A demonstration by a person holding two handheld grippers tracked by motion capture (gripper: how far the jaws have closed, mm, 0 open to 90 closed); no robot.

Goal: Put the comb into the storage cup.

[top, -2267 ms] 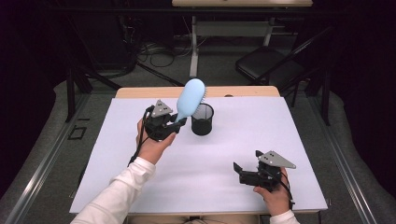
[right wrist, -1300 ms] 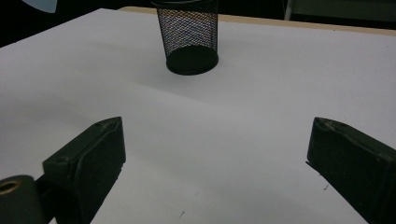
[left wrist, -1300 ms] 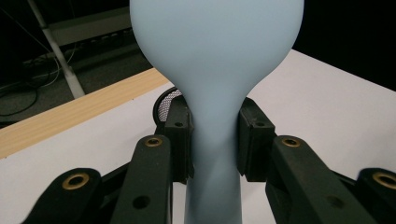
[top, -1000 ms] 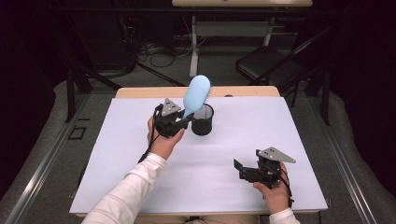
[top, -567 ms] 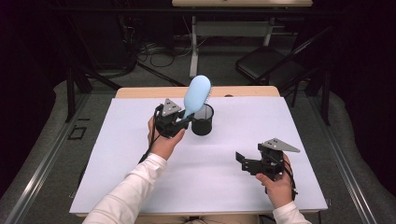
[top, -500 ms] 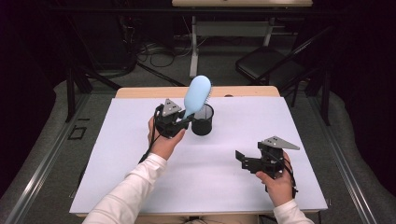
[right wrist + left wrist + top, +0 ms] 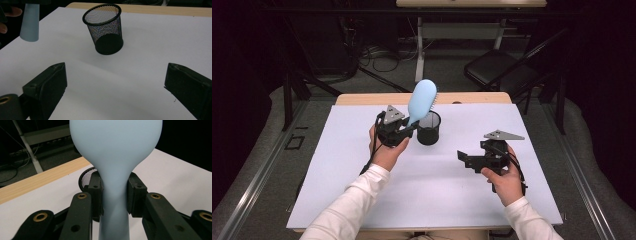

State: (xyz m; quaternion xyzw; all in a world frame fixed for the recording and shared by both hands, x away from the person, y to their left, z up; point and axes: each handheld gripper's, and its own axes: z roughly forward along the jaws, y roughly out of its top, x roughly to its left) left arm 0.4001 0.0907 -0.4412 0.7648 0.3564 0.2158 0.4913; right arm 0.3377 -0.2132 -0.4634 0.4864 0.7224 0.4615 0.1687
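High view: left gripper (image 7: 404,131) has its jaws clamped on the neck of a light blue hairbrush (image 7: 422,101). Brush stands tilted, head up toward 1 o'clock, just left of a black mesh pen cup (image 7: 429,128) at the far middle of the white surface (image 7: 362,200). Right gripper (image 7: 472,160) sits well apart, at 4 o'clock from the cup, jaws pointing toward 9 o'clock, nothing in them.

Left gripper view: both pads (image 7: 96,195) press the brush handle (image 7: 115,202) where it narrows; cup rim (image 7: 86,176) shows just behind the left pad.

Right gripper view: jaws wide apart, bare surface between them. Cup (image 7: 103,28) upright at 12 o'clock, brush handle end (image 7: 29,22) hangs above the surface at 10 o'clock.
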